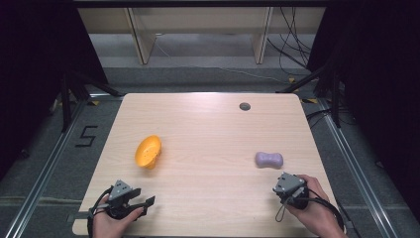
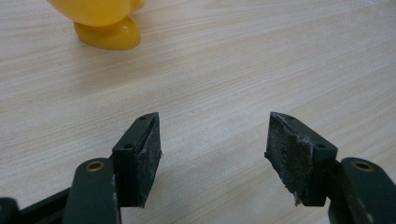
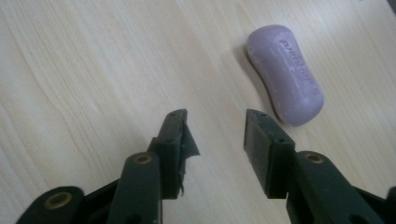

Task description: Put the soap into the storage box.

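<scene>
Resting just beyond right gripper (image 3: 217, 133): purple soap (image 3: 286, 74) | jaws narrowly parted, empty | left gripper (image 2: 215, 144) wide

Left claw (image 1: 146, 202) sits low at the near left, jaws spread wide, gripped by the left hand (image 1: 113, 221). Right claw (image 1: 286, 182) at the near right, jaws parted narrower, right hand (image 1: 317, 208) behind it.

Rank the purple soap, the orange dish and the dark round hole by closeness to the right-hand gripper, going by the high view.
From the right gripper:
1. Purple soap, just ahead of it.
2. Dark round hole, near the table's far edge.
3. Orange dish, across on the left half.
</scene>
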`<action>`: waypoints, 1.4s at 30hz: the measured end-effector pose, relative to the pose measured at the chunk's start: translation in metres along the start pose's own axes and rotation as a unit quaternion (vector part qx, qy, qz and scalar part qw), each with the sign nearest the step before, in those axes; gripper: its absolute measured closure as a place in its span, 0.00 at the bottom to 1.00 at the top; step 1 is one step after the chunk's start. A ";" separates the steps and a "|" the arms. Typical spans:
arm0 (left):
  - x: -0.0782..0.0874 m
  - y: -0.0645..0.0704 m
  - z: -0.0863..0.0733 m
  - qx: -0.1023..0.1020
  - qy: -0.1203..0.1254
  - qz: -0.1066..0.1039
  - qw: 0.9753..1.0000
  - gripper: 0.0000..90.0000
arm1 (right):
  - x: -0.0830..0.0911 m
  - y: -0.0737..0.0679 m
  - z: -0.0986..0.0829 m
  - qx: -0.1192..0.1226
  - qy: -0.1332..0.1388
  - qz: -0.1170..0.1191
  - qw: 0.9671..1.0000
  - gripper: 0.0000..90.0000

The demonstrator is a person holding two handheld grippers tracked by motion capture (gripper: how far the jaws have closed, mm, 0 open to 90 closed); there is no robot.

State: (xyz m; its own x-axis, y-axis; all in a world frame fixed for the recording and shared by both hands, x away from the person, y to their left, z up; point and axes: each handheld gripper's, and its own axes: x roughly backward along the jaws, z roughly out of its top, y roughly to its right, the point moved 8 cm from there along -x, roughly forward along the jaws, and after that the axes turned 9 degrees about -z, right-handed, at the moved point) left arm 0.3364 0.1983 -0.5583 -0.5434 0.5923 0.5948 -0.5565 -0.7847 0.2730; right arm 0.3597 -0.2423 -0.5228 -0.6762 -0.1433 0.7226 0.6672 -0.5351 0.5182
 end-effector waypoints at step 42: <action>0.001 0.006 0.001 0.002 0.008 -0.012 1.000 0.37 | -0.063 0.073 0.038 0.110 -0.088 0.085 0.986 0.45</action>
State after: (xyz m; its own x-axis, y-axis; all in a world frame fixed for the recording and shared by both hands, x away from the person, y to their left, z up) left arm 0.3328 0.1937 -0.5553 -0.5397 0.6138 0.5761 -0.5673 -0.7708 0.2898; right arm 0.4631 -0.2411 -0.5129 -0.4975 -0.0581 0.8655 0.8307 -0.3194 0.4560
